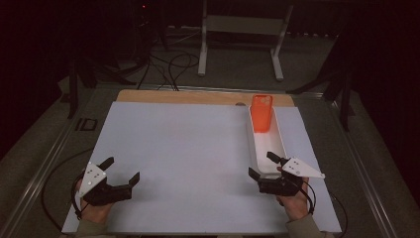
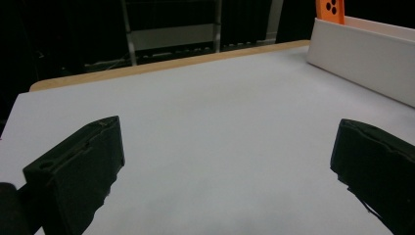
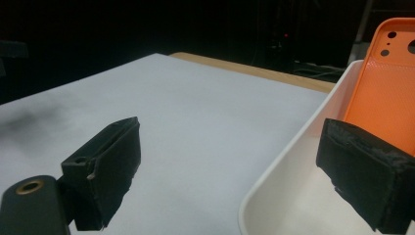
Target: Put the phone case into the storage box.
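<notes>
Right hand-held gripper (image 1: 263,167) astride tray rim (image 1: 253,148); orange case (image 1: 261,113) beyond

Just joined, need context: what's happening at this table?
A person holds a gripper in each hand over a white table. The right gripper is open, its jaws either side of the near end wall of a long white tray. An orange phone case leans at the tray's far end, untouched. The left gripper is open over bare table, holding nothing.

White-topped table (image 1: 188,163), white tray (image 1: 280,148) at right.
</notes>
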